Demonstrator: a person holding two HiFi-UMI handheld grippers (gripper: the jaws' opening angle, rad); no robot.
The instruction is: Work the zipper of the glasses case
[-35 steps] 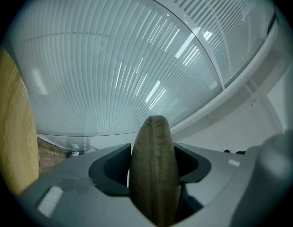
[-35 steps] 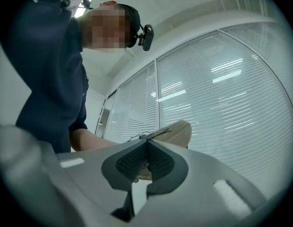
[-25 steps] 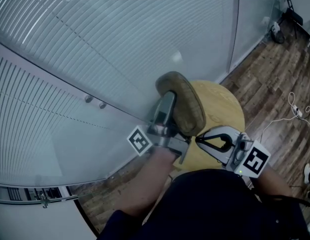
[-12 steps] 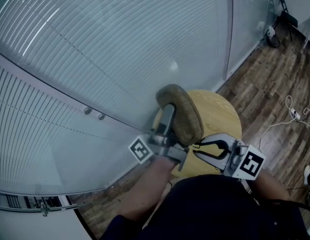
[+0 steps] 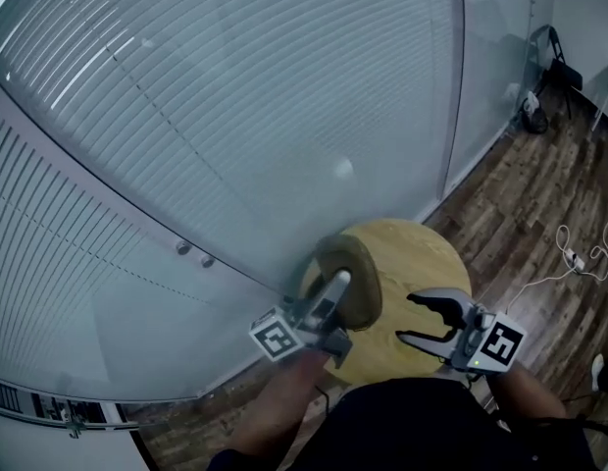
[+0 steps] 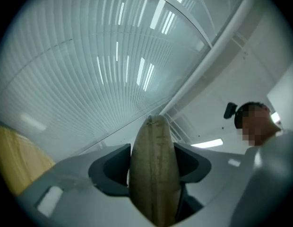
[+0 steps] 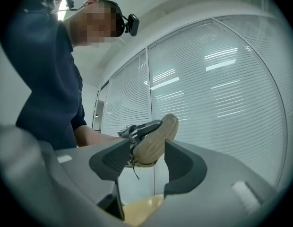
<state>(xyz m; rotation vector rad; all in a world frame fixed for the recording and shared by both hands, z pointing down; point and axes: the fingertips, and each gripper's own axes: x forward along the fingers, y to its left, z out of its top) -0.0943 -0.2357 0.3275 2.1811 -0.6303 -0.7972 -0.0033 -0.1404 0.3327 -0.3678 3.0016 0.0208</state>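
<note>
An olive-tan glasses case [image 5: 351, 275] is held on edge above the round wooden table [image 5: 427, 253]. My left gripper [image 5: 338, 288] is shut on it from the near side. In the left gripper view the case [image 6: 153, 145] fills the gap between the pads, which press on both of its flanks. My right gripper [image 5: 407, 319] is just right of the case, apart from it. Its jaws have just been opening and nothing is between them. In the right gripper view the case [image 7: 156, 143] shows beyond the open jaws, with a thin cord [image 7: 135, 171] hanging from it.
A curved glass wall with blinds [image 5: 235, 116] rises right behind the table. Wooden floor [image 5: 539, 214] lies to the right, with white cables [image 5: 579, 258] on it and a chair [image 5: 554, 62] far back.
The right gripper's jaws, shut at the case's lower edge before, now stand open and have drawn back to the right. The left gripper has lowered the case toward the table.
</note>
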